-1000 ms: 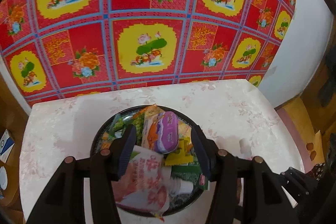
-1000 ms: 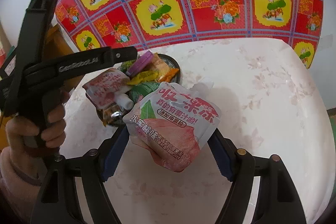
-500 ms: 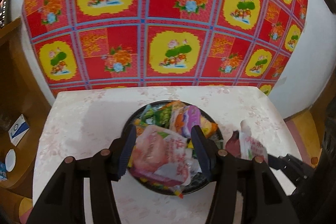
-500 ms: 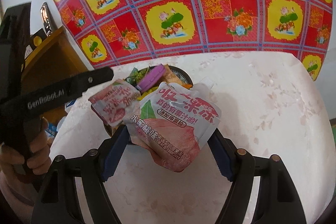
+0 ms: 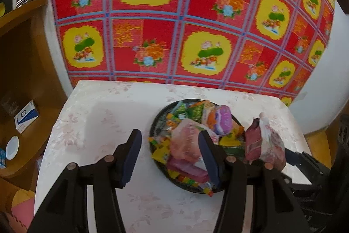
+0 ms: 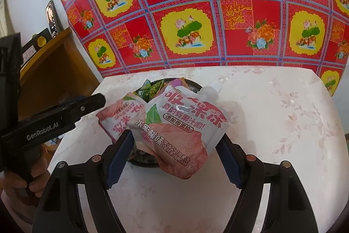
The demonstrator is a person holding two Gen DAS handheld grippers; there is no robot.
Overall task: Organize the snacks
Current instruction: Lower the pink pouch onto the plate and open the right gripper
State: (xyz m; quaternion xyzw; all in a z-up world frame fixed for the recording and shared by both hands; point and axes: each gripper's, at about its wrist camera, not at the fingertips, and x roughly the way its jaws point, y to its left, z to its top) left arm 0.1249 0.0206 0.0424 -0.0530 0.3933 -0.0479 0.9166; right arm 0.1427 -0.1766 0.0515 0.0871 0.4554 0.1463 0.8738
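A: What's the right gripper [image 6: 174, 158] got?
B: It's clamped on a peach jelly pouch [image 6: 181, 130] with Chinese lettering, cap end tilted up toward the red floral cloth [image 6: 196, 14], just in front of the snack tray [image 5: 157, 123].
A: And the left gripper [image 5: 170, 158]?
B: Reads "GenRobot.AI". Jaws apart, empty, over the pale floral tabletop [image 5: 98, 119] beside that tray.
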